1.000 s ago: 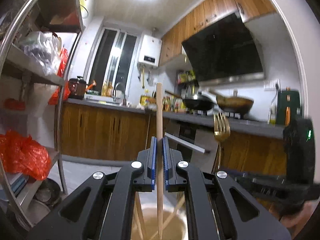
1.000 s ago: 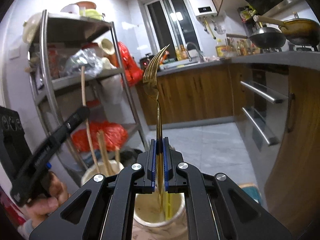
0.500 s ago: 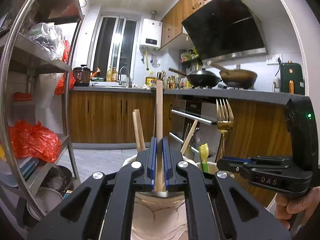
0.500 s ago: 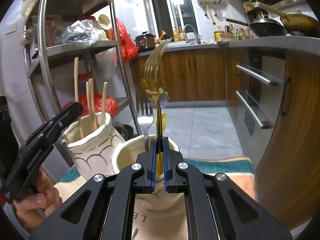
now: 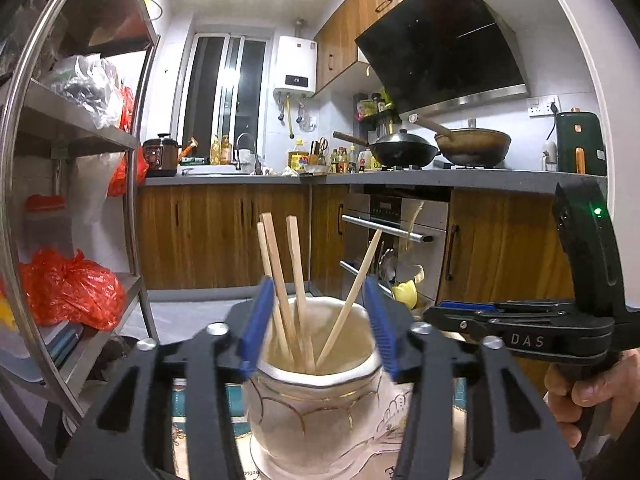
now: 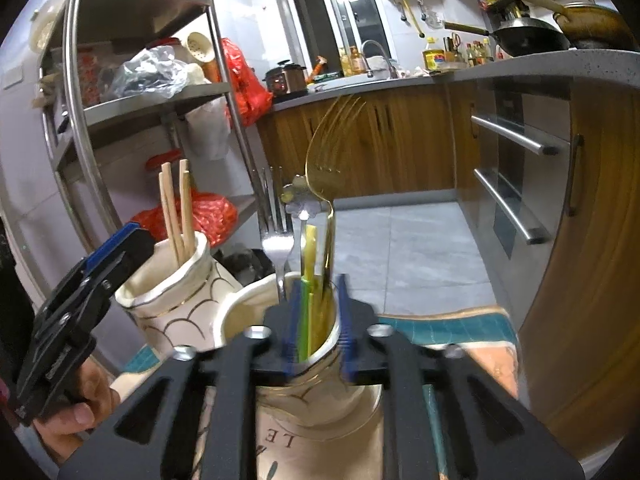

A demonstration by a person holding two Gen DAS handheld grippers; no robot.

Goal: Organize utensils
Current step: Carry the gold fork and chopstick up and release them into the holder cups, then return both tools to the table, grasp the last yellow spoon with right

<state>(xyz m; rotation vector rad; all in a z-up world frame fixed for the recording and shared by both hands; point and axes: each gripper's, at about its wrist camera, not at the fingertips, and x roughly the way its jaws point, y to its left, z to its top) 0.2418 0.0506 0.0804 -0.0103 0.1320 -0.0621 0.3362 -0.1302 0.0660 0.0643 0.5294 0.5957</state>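
With both the left gripper (image 5: 316,328) and right gripper (image 6: 318,316) released, lift straight up clear of chopsticks (image 5: 280,280) and gold fork (image 6: 328,184).

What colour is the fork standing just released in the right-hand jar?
Gold, motion-blurred; the gold fork shows best in the right wrist view, beside a silver fork.

Black left claw (image 5: 318,330) and right claw (image 6: 318,322), blue pads, silver screws.
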